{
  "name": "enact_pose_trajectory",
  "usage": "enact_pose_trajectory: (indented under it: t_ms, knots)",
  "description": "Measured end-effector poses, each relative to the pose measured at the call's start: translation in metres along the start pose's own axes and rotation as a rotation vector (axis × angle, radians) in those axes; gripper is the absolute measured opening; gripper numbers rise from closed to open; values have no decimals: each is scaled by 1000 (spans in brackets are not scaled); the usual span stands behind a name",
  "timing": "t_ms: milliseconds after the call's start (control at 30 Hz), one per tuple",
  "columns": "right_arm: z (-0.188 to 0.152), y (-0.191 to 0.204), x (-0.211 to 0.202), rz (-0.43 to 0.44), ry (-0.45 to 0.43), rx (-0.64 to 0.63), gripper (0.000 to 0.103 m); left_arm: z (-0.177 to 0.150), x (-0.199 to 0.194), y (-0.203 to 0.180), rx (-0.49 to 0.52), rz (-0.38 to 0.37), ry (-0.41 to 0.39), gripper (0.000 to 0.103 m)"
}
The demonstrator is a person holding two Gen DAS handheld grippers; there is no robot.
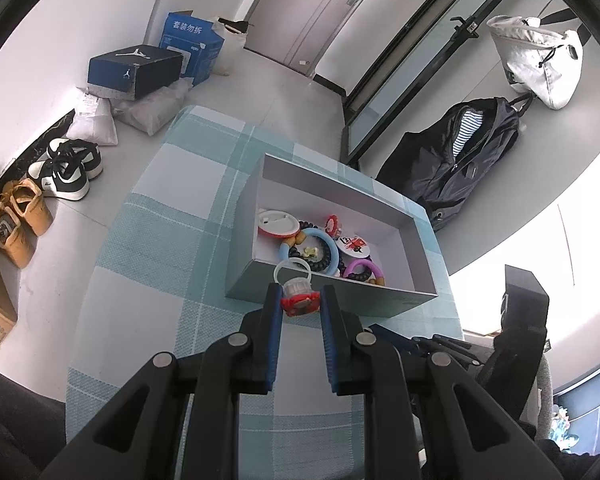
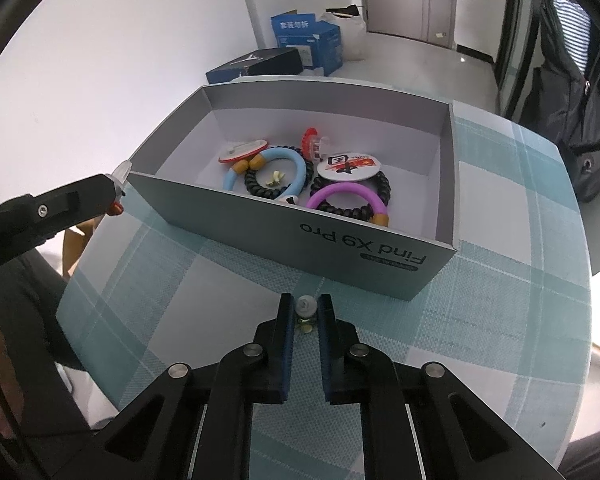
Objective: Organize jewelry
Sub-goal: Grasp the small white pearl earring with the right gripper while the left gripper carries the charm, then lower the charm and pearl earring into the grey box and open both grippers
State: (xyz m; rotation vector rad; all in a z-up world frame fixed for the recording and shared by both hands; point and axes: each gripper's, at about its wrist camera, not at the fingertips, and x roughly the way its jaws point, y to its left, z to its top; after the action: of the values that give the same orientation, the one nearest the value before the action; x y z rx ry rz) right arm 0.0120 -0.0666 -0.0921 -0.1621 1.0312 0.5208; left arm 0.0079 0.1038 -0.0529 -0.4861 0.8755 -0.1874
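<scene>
A grey open box [image 1: 244,276] [image 2: 380,248] stands on the checked tablecloth. Inside lie a blue bracelet [image 1: 328,242] [image 2: 296,164], a purple bracelet [image 1: 374,268] [image 2: 340,192], black coil bands [image 2: 260,184], round badges [image 1: 274,222] [image 2: 348,166] and a red toy ring [image 1: 332,224] [image 2: 310,138]. My left gripper [image 1: 300,300] is shut on a red and clear toy ring [image 1: 298,300], held just before the box's near wall; it also shows in the right wrist view [image 2: 116,194]. My right gripper [image 2: 306,308] is shut on a small pearl earring [image 2: 305,307] above the cloth.
The table [image 1: 160,216] [image 2: 520,300] has a teal and white checked cloth. On the floor at left are shoes [image 1: 66,172], shoe boxes [image 1: 136,70] and bags. A dark backpack [image 1: 460,164] and a white bag [image 1: 540,60] hang by the glass door at right.
</scene>
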Motion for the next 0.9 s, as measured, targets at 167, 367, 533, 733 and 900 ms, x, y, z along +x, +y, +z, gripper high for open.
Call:
enact_pose_trajectory:
  t_ms: [167,367,533,733,900]
  knots:
    - [3,-1,-8,47,-18,4,10,0,0,-3,17,19,-8,14]
    - [8,-12,-28,204,-54,87,10,2,-1,-9,42,31,-12,14]
    - [13,-27,-50,281,-111,169,10,8,-2,-21,84,30,-17,14]
    - [27,-39,-71,371,-136,244,10,28,-4,-37,138,5,-2,14]
    - [53,-44,-99,356,-195,195,10,51,-12,-59,254,-21,-27,14]
